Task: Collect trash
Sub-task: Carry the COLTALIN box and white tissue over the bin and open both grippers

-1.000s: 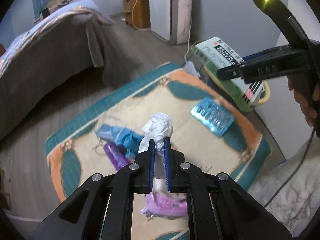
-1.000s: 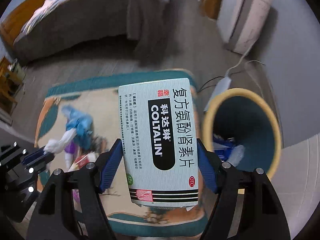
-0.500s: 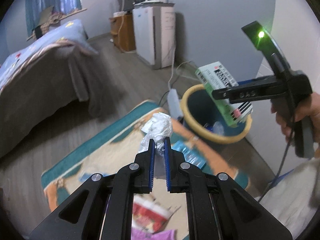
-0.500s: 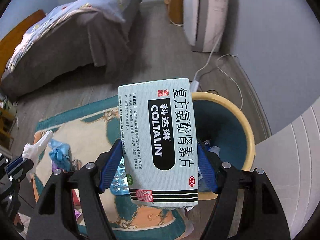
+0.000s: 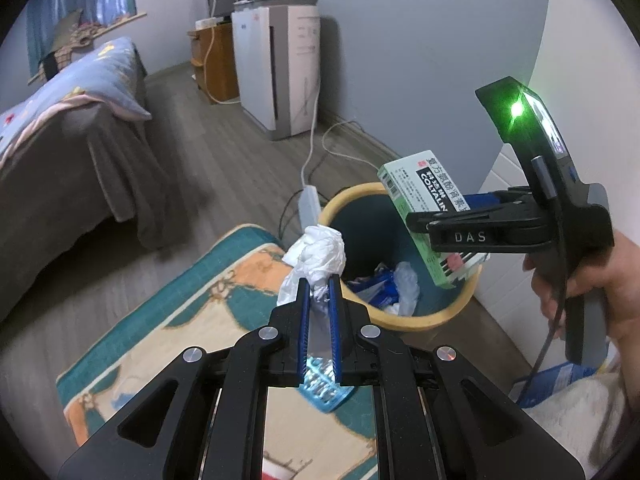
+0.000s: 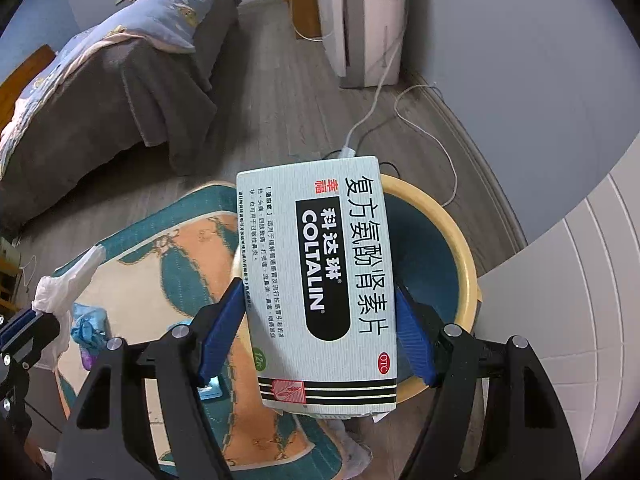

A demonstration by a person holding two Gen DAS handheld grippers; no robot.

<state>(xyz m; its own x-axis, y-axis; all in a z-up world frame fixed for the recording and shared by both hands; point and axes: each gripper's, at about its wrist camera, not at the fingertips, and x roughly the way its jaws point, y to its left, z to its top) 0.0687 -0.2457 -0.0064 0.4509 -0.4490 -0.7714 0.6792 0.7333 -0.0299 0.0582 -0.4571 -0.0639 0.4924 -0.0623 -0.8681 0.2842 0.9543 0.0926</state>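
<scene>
Pinching one crumpled white tissue wad (image 5: 318,254), the left gripper (image 5: 319,286) has its blue ribbed fingers (image 5: 303,320) nearly together, just short of the round yellow-rimmed bin (image 5: 436,318). One flat glossy cardboard medicine box (image 6: 320,280) sits clamped between the right gripper's (image 6: 320,332) two widely spread fingers above that bin, beside the patterned rug (image 6: 180,248).

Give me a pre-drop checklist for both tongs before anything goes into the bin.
1. Right tongs clamped on the medicine box: ok.
2. Medicine box over the bin opening: ok, as the left wrist view shows it.
3. Left tongs pinching the crumpled white wrapper: ok.
4. Wrapper over the bin opening: not ok, it hangs short of the near rim.
5. Room in the bin: ok, trash only at the bottom.
6. Rug cleared: not ok, the blue blister pack remains.
</scene>
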